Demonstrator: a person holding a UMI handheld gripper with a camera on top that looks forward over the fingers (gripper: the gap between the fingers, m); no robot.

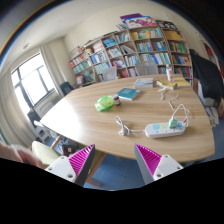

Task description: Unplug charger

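Observation:
A white power strip (164,128) lies near the front edge of the round wooden table (90,120), with a white charger (176,121) plugged into it and a thin white cable (123,126) trailing off toward the table's middle. My gripper (112,163) is open, its magenta pads (80,160) spread wide with only blue floor between them. The fingers hang below and short of the table edge, well back from the power strip, which sits beyond and to the right of them.
A green object (105,102) and a teal book (129,94) lie on the table's middle. Bookshelves (130,50) fill the far wall, and a window (32,80) stands at the left. Chairs (40,152) stand around the table. A white model plane (168,88) rests farther back.

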